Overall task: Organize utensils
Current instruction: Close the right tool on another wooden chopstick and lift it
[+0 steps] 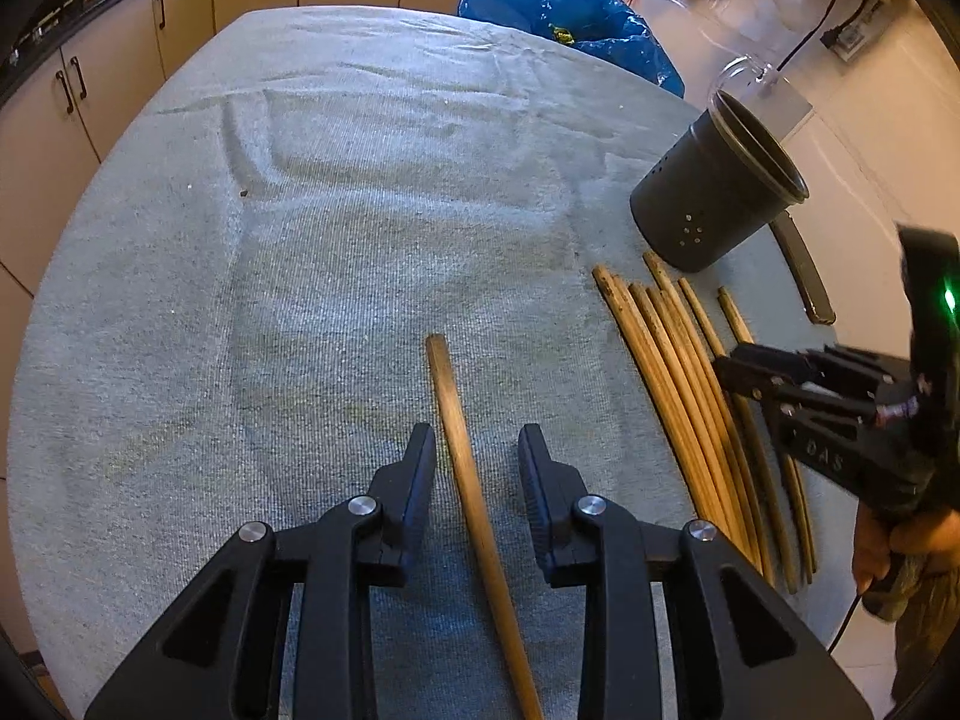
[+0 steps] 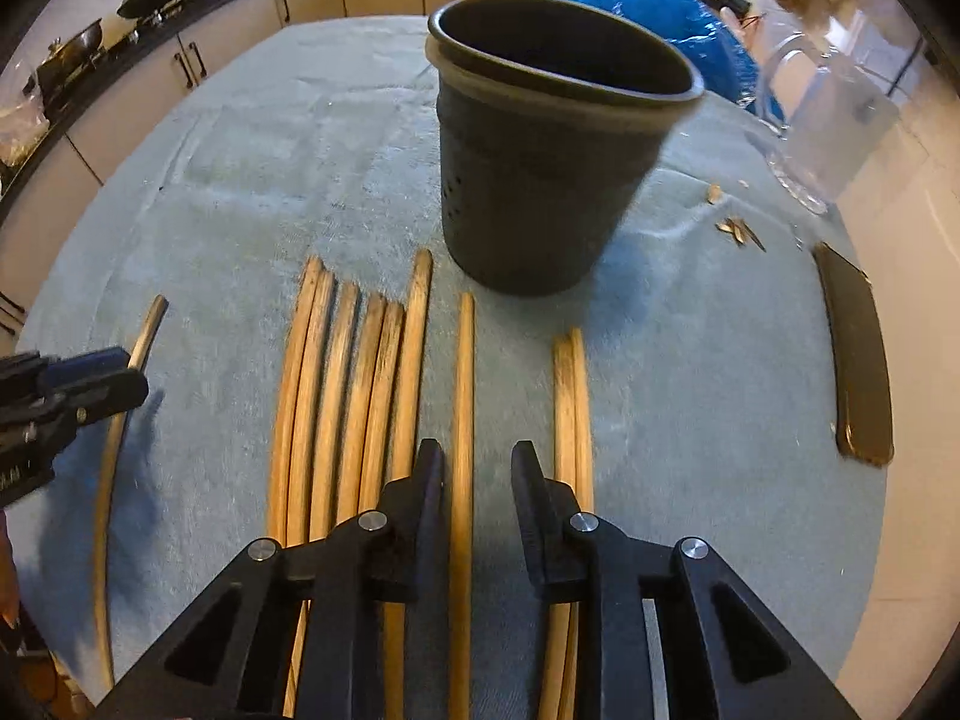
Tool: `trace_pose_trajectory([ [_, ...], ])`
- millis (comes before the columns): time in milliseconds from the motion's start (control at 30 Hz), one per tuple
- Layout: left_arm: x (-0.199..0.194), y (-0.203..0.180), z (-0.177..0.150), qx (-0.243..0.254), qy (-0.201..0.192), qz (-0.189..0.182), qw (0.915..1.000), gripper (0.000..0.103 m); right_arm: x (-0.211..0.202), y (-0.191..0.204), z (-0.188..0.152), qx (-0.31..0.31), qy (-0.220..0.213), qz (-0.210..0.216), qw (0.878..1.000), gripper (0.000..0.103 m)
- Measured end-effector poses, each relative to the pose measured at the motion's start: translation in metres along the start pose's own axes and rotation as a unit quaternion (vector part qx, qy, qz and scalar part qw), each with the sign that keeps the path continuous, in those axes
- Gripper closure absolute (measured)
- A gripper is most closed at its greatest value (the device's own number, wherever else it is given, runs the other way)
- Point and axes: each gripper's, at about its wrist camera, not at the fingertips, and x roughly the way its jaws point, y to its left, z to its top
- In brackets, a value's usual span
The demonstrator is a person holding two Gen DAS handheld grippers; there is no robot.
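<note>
Several wooden chopsticks (image 1: pixel 678 384) lie side by side on a grey cloth-covered table (image 1: pixel 360 210). A dark perforated utensil cup (image 1: pixel 720 186) stands upright behind them. My left gripper (image 1: pixel 477 450) is open, its jaws on either side of a lone chopstick (image 1: pixel 468 480) lying apart to the left. My right gripper (image 2: pixel 474 462) is open, its jaws on either side of a single chopstick (image 2: pixel 463 420). The main bundle (image 2: pixel 354 390) lies to its left, a pair (image 2: pixel 573 408) to its right. The cup (image 2: pixel 540 150) stands just behind. The left gripper also shows in the right wrist view (image 2: pixel 90 384).
A flat dark object (image 2: pixel 858 360) lies at the table's right edge. A clear glass jug (image 2: pixel 828 126) stands at the back right, with small wood chips (image 2: pixel 738 231) nearby. A blue plastic bag (image 1: pixel 570 6) sits behind the table. Kitchen cabinets (image 1: pixel 120 60) run along the left.
</note>
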Motion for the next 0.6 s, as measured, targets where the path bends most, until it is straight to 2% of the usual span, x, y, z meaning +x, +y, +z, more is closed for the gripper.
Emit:
trace_pose_trajectory([
  [133, 0.001, -0.001, 0.002, -0.009, 0.006, 0.003, 0.9999, 0.076, 0.005, -0.001, 0.016, -0.012, 0.039, 0.012, 0.999, 0.078],
  [267, 0.005, -0.013, 0.006, 0.007, 0.006, 0.036, 0.9993, 0.076, 0.009, -0.004, 0.029, -0.032, 0.069, 0.021, 0.997, 0.078],
  [333, 0.007, -0.018, 0.008, 0.02, 0.006, 0.053, 0.9984, 0.076, 0.011, -0.006, 0.039, -0.04, 0.08, 0.03, 0.996, 0.083],
  [367, 0.008, -0.022, 0.008, 0.028, 0.003, 0.063, 0.9976, 0.076, 0.011, -0.005, 0.041, -0.046, 0.079, 0.033, 0.995, 0.086],
  [400, 0.008, -0.026, 0.007, 0.037, -0.004, 0.075, 0.9964, 0.082, 0.01, -0.003, 0.042, -0.052, 0.073, 0.036, 0.995, 0.092],
  [433, 0.008, -0.028, 0.006, 0.04, -0.009, 0.088, 0.9953, 0.095, 0.009, -0.001, 0.041, -0.057, 0.063, 0.039, 0.996, 0.094],
  [467, 0.008, -0.029, 0.004, 0.04, -0.014, 0.1, 0.9941, 0.096, 0.007, 0.001, 0.04, -0.059, 0.052, 0.04, 0.996, 0.095],
  [600, -0.01, -0.028, -0.006, 0.001, -0.031, 0.075, 0.9967, 0.096, -0.004, -0.009, 0.02, -0.031, -0.009, 0.08, 0.996, 0.097],
])
